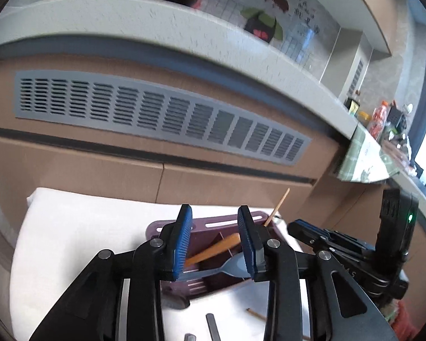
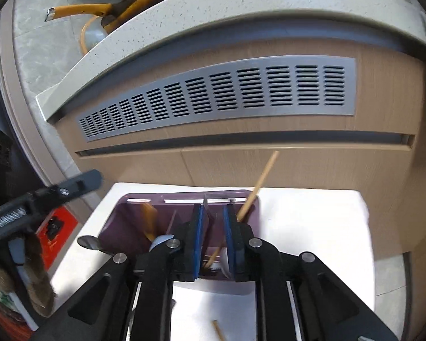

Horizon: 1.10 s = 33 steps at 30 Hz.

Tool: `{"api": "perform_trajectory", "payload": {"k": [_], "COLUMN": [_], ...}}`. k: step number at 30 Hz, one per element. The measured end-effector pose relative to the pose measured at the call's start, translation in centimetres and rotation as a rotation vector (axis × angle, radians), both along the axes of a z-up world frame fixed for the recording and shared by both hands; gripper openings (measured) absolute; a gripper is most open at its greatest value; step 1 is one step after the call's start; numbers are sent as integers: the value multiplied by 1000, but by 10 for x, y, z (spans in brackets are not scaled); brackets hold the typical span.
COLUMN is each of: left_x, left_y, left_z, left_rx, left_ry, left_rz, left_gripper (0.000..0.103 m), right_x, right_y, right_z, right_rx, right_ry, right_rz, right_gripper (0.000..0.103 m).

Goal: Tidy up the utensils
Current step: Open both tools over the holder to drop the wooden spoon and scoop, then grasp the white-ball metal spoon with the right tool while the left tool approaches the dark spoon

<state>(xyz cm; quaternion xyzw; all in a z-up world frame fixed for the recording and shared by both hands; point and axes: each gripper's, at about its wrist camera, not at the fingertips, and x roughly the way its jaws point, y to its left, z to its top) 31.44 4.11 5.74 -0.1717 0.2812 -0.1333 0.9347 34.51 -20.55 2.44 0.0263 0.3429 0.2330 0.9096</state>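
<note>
A purple utensil organiser (image 1: pixel 207 224) (image 2: pixel 122 224) sits on a white table (image 1: pixel 79 227) (image 2: pixel 304 227). It holds an orange utensil (image 1: pixel 213 251) (image 2: pixel 149 220), a blue-grey spoon (image 1: pixel 230 267) and a wooden chopstick (image 1: pixel 277 209) (image 2: pixel 258 184) leaning out of the right end. My left gripper (image 1: pixel 215 241) is open and empty above the organiser. My right gripper (image 2: pixel 213 227) hovers over the organiser's right compartments with a narrow gap between its pads; a thin grey piece (image 2: pixel 208 207) shows between them, and I cannot tell if it is held.
A wooden cabinet with a grey vent grille (image 1: pixel 156 113) (image 2: pixel 227 93) stands right behind the table under a stone counter. Another chopstick (image 1: pixel 257 315) (image 2: pixel 218 331) and dark utensil handles (image 1: pixel 213 326) lie on the table near me. A metal spoon bowl (image 2: pixel 88 241) lies left of the organiser.
</note>
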Motion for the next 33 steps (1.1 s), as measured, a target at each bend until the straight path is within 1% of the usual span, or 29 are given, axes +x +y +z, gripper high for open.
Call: {"api": "perform_trajectory", "payload": {"k": [3, 5, 6, 7, 9, 11, 12, 13, 16, 18, 20, 24, 26, 27, 33], "left_x": [-34, -58, -68, -77, -95, -110, -114, -118, -129, -130, -130, -122, -120, -120, -127], "left_y": [7, 8, 10, 10, 11, 11, 8, 4, -9, -18, -27, -31, -29, -27, -1], "left_z": [11, 10, 8, 4, -10, -32, -46, -62, -100, -114, -124, -132, -135, -136, -141], "left_rx": [10, 47, 67, 85, 99, 101, 106, 115, 156, 185, 213, 266, 296, 298, 301], "left_ry": [-52, -58, -47, -32, 7, 71, 119, 174, 286, 323, 343, 360, 365, 366, 367], "left_rz": [36, 46, 51, 54, 58, 45, 14, -25, -101, -144, -160, -122, -89, -79, 11], "left_gripper": [34, 34, 34, 34, 34, 34, 34, 34, 34, 34, 34, 34, 34, 34, 34], "right_x": [-22, -43, -51, -58, -68, -82, -87, -96, -120, -132, -140, -146, -149, -151, -168], "right_y": [-7, -14, -17, -19, -23, -21, -20, -16, -12, -14, -14, -17, -16, -15, 20], "right_z": [12, 17, 19, 18, 12, -6, -12, -22, -46, -61, -72, -86, -89, -90, -88], "right_rx": [-27, -38, -42, -46, -45, -54, -67, -93, -141, -142, -147, -157, -154, -157, -214], "right_ry": [-82, -132, -142, -138, -101, -33, -15, 4, 46, 88, 110, 141, 144, 140, 86], "right_rz": [-31, -45, -41, -33, -2, 54, 73, 100, 142, 154, 158, 144, 152, 161, 304], "right_gripper": [16, 20, 22, 24, 24, 24, 24, 24, 24, 24, 24, 24, 24, 24, 24]}}
